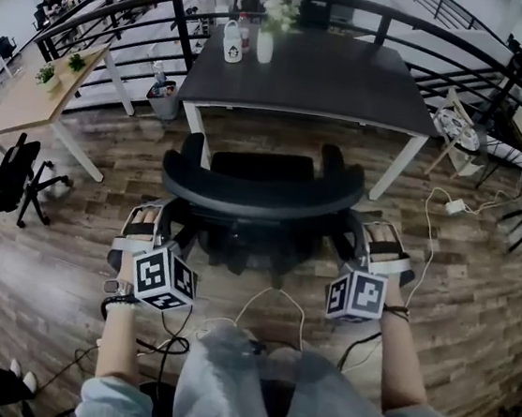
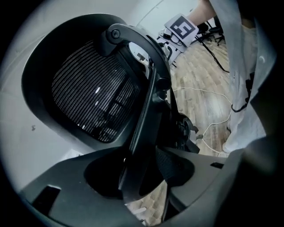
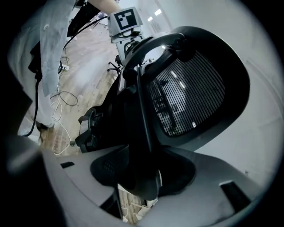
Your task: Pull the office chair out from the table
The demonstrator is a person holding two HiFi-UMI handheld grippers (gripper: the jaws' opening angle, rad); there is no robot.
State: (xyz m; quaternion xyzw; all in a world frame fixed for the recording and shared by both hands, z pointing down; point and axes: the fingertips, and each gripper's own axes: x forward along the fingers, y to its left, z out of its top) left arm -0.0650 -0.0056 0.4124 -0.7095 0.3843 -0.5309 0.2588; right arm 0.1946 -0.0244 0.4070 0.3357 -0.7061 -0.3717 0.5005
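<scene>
A black office chair (image 1: 261, 193) with a mesh back stands on the wood floor just in front of the dark table (image 1: 306, 72), its back toward me. My left gripper (image 1: 151, 216) sits at the left edge of the chair back and my right gripper (image 1: 377, 238) at the right edge. In the left gripper view the chair's mesh back (image 2: 93, 93) fills the frame, and its rim runs down between the jaws of the left gripper (image 2: 142, 177), with floor showing beside it. The right gripper (image 3: 142, 177) straddles the opposite rim of the chair back (image 3: 191, 97) the same way. Both jaws stand wide.
A bottle (image 1: 232, 44) and a vase with flowers (image 1: 265, 43) stand on the table's far side. Another black chair (image 1: 10, 177) and a light wood table (image 1: 39, 95) are at the left. Cables (image 1: 273, 303) lie on the floor by my legs. A railing runs behind the table.
</scene>
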